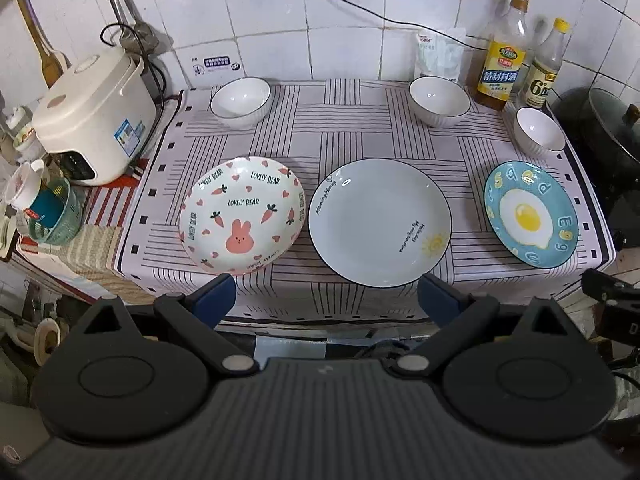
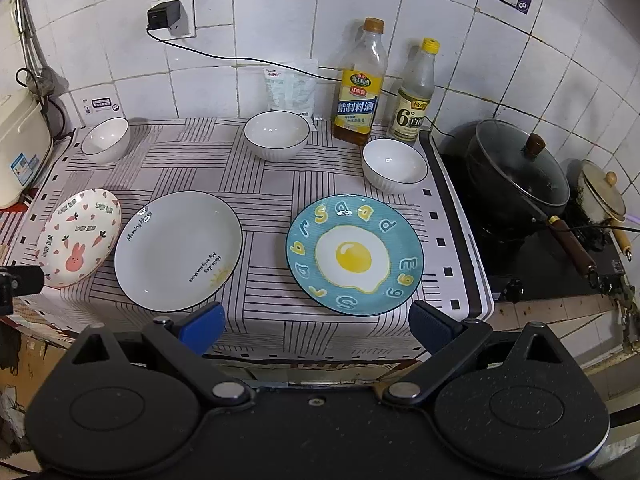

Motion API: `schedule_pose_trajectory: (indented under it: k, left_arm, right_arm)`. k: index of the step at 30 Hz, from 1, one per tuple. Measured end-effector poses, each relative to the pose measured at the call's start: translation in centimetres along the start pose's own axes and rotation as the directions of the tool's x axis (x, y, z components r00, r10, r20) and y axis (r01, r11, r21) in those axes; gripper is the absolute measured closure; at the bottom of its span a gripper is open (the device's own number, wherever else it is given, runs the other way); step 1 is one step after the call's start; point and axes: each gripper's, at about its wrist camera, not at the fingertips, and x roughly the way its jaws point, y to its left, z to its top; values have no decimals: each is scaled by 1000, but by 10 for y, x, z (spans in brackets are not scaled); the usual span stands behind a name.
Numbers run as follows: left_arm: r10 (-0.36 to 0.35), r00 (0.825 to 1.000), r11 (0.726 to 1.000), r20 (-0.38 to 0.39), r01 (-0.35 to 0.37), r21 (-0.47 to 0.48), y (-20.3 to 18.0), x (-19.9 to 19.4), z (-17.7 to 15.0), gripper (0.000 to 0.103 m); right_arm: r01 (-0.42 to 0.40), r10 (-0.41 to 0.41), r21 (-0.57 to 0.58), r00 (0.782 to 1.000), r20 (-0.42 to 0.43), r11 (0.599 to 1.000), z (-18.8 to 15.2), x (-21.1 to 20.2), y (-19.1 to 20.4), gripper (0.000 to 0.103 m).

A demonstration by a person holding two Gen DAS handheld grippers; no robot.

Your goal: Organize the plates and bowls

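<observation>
Three plates and three bowls are laid out on the striped cloth (image 1: 360, 132), none stacked. In the left wrist view the bunny plate (image 1: 241, 215) sits lower left of centre, the plain white plate (image 1: 380, 222) at centre just beside it, and the blue egg plate (image 1: 531, 214) at right, apart from the white one. The bowls are lined along the back: left bowl (image 1: 241, 101) at upper left, middle bowl (image 1: 439, 100) at upper right, right bowl (image 1: 539, 130) just above the egg plate. The left gripper (image 1: 326, 298) is held at the lower edge of the frame with its blue pads spread wide apart, nothing between them, the near rims of the bunny and white plates just ahead of the tips. In the right wrist view the right gripper (image 2: 316, 326) is likewise spread wide and empty, fingertips short of the near rims of the white plate and egg plate. A rice cooker (image 1: 94, 120) is seen at far left, two bottles (image 2: 360, 84) (image 2: 416, 92) and a white bag (image 2: 290, 88) against the tiled wall at the back, and a lidded wok (image 2: 518, 172) at right on the stove.
</observation>
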Motion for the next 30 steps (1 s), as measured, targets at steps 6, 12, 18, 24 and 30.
schedule_pose_trajectory:
  k: [6,12,18,24,30]
  left_arm:
    - [-3,1000,1000,6,3,2,-2,-9,-1,6]
    - [-6,1000,999,25,5,37,-11,-20,-3,6]
    - [-13,1000,998,23,11,70,-17,-23,-5,5]
    - [-23,1000,996,22,21,81,-19,-23,-2,5]
    - [-53,998,997,40,51,54,-15,-12,-3,5]
  right_arm:
    - [24,-25,6,999,34,1000,-1,-9,-1,3]
    - [41,-42,11,996,84,999,1,-22,-3,3]
    - [42,-41,-11,995,95,999,0,-23,1,3]
    - [47,-44,-27,993,107,999,3,-24,4,3]
    - [25,-22,-22,993,113,999,5,-21,5,3]
